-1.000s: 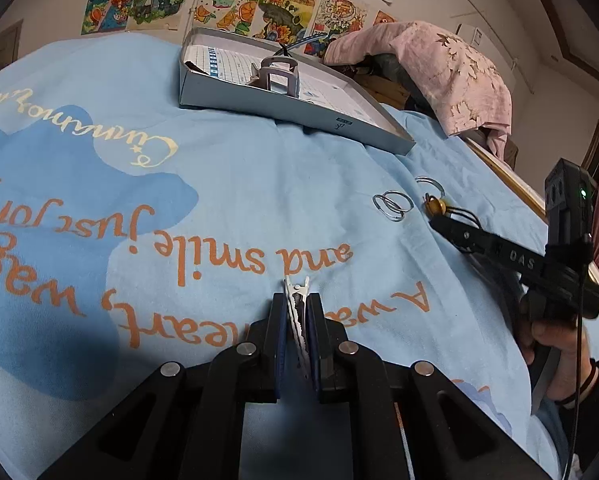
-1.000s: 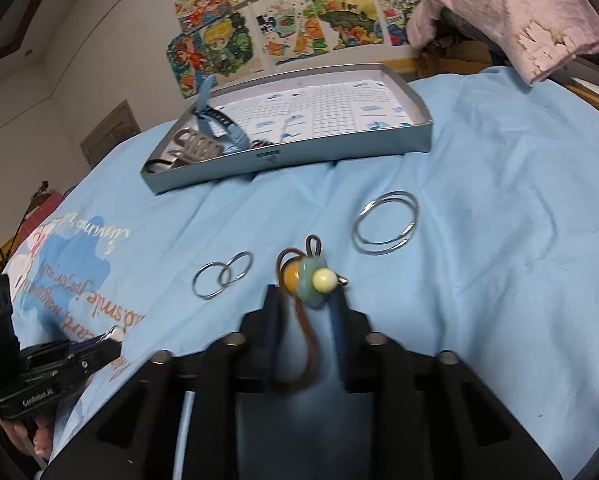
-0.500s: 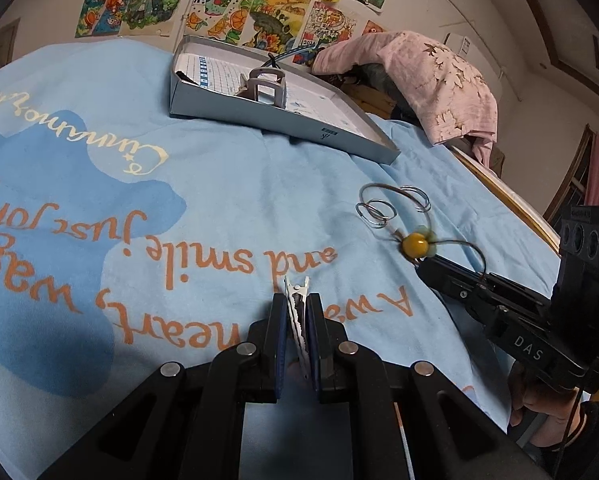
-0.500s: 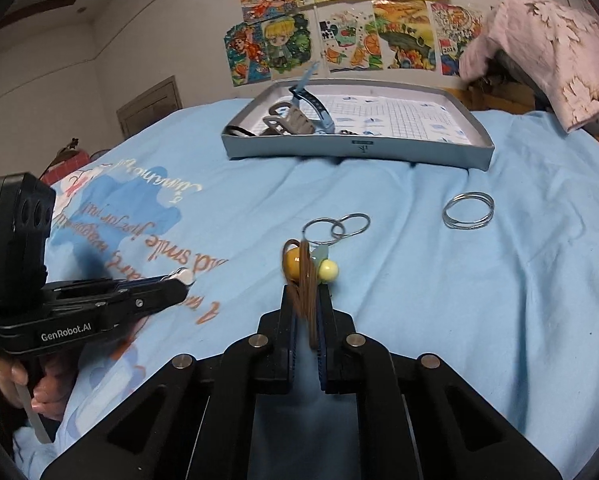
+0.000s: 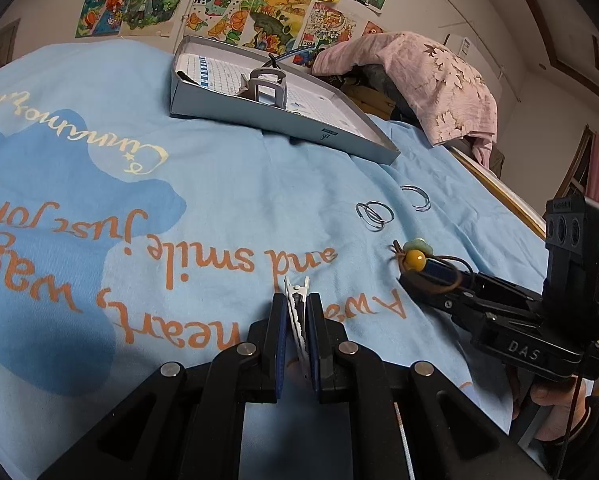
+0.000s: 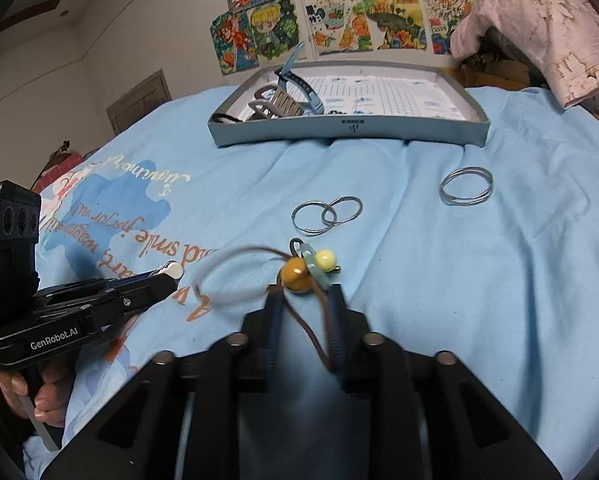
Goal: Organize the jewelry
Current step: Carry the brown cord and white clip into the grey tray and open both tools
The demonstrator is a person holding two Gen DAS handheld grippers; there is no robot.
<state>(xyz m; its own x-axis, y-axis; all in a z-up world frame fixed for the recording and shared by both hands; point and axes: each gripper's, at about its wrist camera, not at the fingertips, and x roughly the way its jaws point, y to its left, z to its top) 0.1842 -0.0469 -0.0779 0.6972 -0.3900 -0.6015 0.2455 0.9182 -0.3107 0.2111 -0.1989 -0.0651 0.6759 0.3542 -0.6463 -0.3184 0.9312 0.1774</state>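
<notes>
1. Left tool, jaws clamped on a white toothed hair clip, low over the blue bedspread.
2. Right tool, jaws apart, brown beaded cord draped loosely between them.
3. Silver rings and bangles lie beyond; grey tray at the far side.
</notes>
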